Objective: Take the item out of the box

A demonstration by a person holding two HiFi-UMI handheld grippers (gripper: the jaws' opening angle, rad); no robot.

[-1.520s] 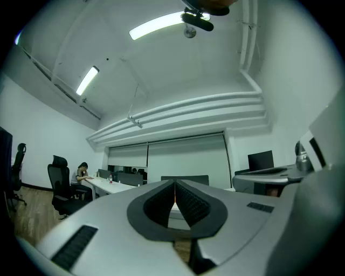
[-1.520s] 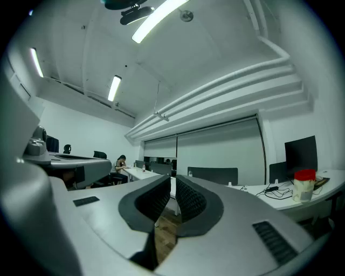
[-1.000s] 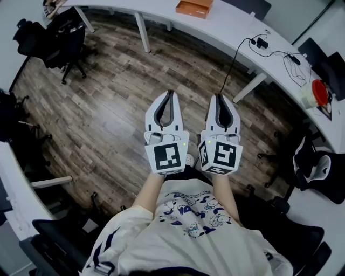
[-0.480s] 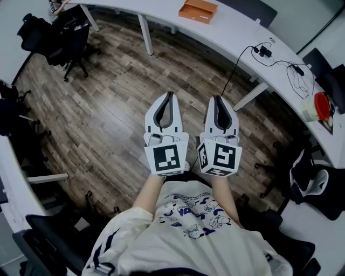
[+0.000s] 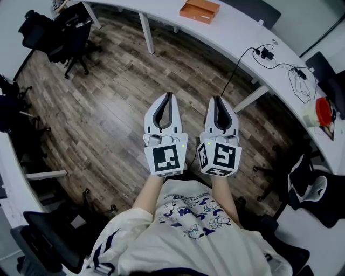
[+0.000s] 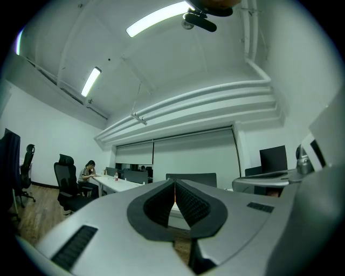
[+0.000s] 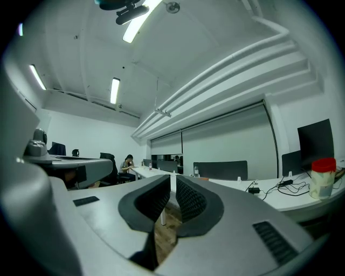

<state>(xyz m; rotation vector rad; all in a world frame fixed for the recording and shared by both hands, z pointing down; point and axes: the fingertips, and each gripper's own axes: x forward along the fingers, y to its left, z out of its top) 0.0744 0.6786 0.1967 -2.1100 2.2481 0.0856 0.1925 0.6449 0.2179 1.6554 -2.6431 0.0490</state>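
The orange box [image 5: 199, 9] lies flat on the curved white desk [image 5: 232, 32], at the desk's far stretch near the top of the head view; it is too small there to tell what is in it. Farther right along the same desk sit a black adapter with its cable [image 5: 263, 53], which trails off the desk's near edge, and a red-lidded container [image 5: 318, 107]. On the near side of the desk, well apart from it and over the wooden floor [image 5: 108, 108], the person holds both tools side by side and pointing level toward the desk; neither touches the box. The left gripper [image 5: 170, 95] has its jaws pressed together at the tips, with nothing between them; the right gripper [image 5: 218, 99] is likewise closed up narrow and empty, only a thin slit showing between its ribbed pads. A black office chair [image 5: 67, 35] stands by the desk's left end; in the left gripper view a seated person [image 6: 88, 173] bends over a far table.
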